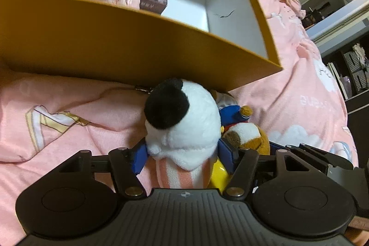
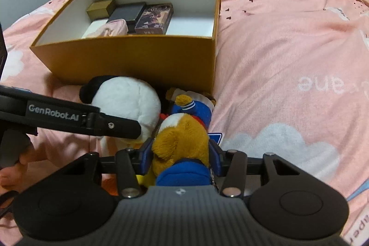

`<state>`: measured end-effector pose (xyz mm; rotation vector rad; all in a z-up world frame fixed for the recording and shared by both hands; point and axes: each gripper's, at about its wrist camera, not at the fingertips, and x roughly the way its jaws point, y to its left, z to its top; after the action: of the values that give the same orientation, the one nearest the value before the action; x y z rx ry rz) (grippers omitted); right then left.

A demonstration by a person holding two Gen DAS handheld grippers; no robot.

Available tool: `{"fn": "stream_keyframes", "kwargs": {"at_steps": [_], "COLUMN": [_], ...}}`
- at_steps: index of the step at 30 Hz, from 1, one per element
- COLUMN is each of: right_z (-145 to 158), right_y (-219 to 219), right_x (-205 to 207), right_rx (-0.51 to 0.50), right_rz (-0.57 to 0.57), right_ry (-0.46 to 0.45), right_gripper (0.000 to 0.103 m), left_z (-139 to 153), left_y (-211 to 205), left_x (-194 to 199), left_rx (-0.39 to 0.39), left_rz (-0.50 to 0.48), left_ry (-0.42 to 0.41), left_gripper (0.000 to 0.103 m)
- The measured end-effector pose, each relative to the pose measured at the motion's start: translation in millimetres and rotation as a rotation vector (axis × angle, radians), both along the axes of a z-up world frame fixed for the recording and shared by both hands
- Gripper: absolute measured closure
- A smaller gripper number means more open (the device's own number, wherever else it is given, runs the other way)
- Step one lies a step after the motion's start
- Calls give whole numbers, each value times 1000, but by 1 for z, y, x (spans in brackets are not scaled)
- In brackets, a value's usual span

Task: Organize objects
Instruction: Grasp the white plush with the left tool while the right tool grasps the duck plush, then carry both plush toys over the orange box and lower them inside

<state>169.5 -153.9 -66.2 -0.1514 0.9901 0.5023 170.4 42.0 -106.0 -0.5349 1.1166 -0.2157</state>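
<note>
A white plush toy (image 1: 184, 121) with a black ear and a pink striped body lies on the pink bedspread, just in front of the orange box (image 1: 115, 38). My left gripper (image 1: 182, 156) is shut on it, its blue pads pressing both sides. Beside it lies a brown and white plush dog (image 2: 182, 137) in blue clothes, and my right gripper (image 2: 181, 153) is shut on its head. The white plush (image 2: 129, 103) and the left gripper's black finger (image 2: 110, 126) show in the right wrist view. The dog (image 1: 244, 133) peeks out to the right in the left wrist view.
The orange box (image 2: 129, 54) is open, with white walls; inside are several small boxes (image 2: 154, 16) and a pink pouch (image 2: 113, 29), with bare floor at its right. The pink bedspread (image 2: 288, 50) stretches to the right. A hand (image 2: 13, 167) grips the left tool. Dark shelves (image 1: 355, 66) stand far right.
</note>
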Motion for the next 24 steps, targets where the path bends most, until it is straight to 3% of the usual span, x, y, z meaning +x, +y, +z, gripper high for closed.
{"fn": "stream_keyframes", "kwargs": {"at_steps": [9,18,24], "right_z": [40,94,124], "right_y": [-7,-11,-8], "right_x": [-20,-38,-26], "right_rx": [59,105,140], "right_rz": [16,54,72], "right_ry": [-56,-174,-261], "right_gripper": [53,54,54], "left_z": [36,85,117], "left_y": [25,31,40], "left_x": [-26,-37,-22], "left_rx": [-92,-169,-135], "left_rz": [24,50,83], "left_ry": [-52,-137,-194], "left_gripper": [32,32,32]}}
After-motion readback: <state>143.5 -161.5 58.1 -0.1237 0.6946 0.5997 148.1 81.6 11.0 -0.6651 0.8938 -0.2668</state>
